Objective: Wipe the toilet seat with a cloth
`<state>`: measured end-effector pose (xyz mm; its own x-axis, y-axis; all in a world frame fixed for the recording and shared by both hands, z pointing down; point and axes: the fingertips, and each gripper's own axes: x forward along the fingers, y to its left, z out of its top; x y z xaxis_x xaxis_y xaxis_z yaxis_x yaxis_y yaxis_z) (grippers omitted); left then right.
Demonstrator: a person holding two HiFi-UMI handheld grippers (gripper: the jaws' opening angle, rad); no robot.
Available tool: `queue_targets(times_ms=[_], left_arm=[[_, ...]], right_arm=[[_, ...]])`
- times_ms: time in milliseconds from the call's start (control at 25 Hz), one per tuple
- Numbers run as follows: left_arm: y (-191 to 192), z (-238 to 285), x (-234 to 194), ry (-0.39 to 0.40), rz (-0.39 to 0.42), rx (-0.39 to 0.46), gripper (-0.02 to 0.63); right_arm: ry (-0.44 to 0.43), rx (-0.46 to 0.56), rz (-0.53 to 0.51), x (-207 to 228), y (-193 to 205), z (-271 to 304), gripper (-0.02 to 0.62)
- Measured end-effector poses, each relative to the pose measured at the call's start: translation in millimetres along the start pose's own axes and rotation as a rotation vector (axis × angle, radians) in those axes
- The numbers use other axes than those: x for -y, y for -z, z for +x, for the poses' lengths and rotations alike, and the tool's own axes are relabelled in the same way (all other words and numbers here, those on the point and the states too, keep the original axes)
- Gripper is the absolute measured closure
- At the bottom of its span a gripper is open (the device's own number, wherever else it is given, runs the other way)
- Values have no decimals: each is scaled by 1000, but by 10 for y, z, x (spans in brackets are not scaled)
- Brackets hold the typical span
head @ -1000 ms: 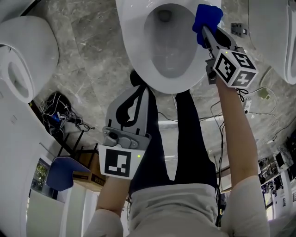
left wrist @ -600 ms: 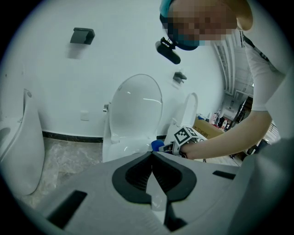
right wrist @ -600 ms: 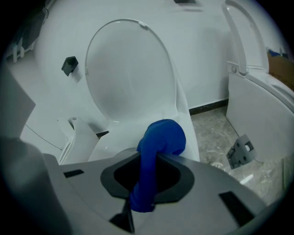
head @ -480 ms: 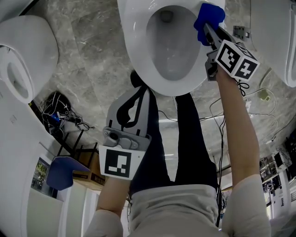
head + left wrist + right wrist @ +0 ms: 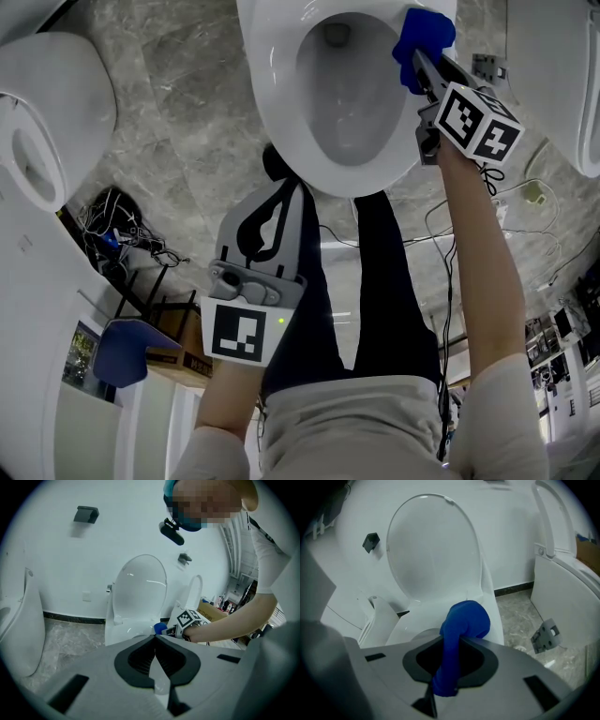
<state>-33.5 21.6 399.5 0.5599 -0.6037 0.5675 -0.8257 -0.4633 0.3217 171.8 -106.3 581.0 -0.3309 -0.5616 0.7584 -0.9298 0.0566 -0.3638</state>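
Wiping is in hand: the right gripper [image 5: 419, 64] clamps a crumpled blue cloth [image 5: 422, 33] on the white oval toilet seat [image 5: 272, 122], upper right of the frame. The left gripper [image 5: 279, 187], jaws together on nothing, hangs at centre. Next, I judge, the cloth must slide along the rim.
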Motion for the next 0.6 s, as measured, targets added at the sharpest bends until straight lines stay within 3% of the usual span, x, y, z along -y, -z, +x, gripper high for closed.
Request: queue_targets(times_ms=[600], left_arm=[[105,-28,-309,-26,-29,-8,598]], right_arm=[[-6,-19,-15,-175,17,313,531]])
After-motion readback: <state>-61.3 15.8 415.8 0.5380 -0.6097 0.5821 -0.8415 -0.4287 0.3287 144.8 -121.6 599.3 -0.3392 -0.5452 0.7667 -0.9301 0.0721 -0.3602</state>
